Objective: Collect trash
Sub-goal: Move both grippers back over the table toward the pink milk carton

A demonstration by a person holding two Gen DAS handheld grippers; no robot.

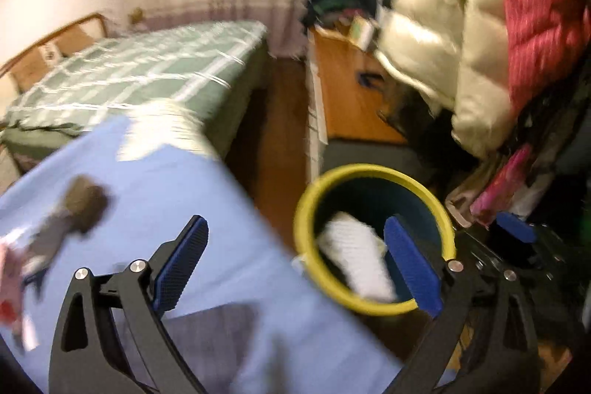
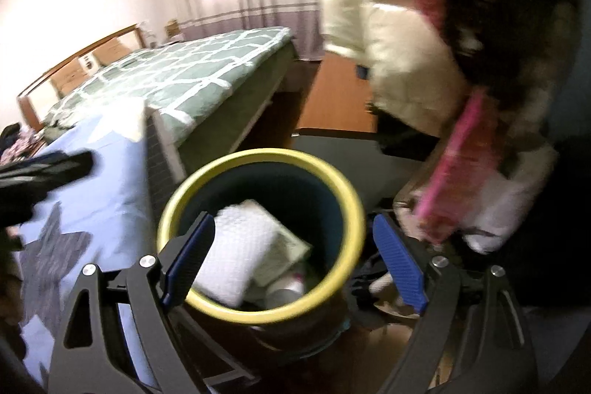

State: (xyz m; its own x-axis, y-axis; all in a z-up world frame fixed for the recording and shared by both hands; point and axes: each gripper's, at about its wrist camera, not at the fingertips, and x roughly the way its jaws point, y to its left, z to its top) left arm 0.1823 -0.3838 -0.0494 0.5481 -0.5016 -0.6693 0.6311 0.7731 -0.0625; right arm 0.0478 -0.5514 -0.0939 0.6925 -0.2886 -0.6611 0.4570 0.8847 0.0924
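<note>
A round bin with a yellow rim stands on the floor beside a blue-clothed table. White crumpled paper and other litter lie inside it. My left gripper is open and empty, over the table's edge and the bin's left side. My right gripper is open and empty, right above the bin. A brown blurred piece of trash lies on the blue cloth at the left. The left gripper's black body shows at the left of the right wrist view.
A bed with a green checked cover stands behind the table. A wooden cabinet is beyond the bin. Cream and pink jackets hang at the right. Both views are blurred.
</note>
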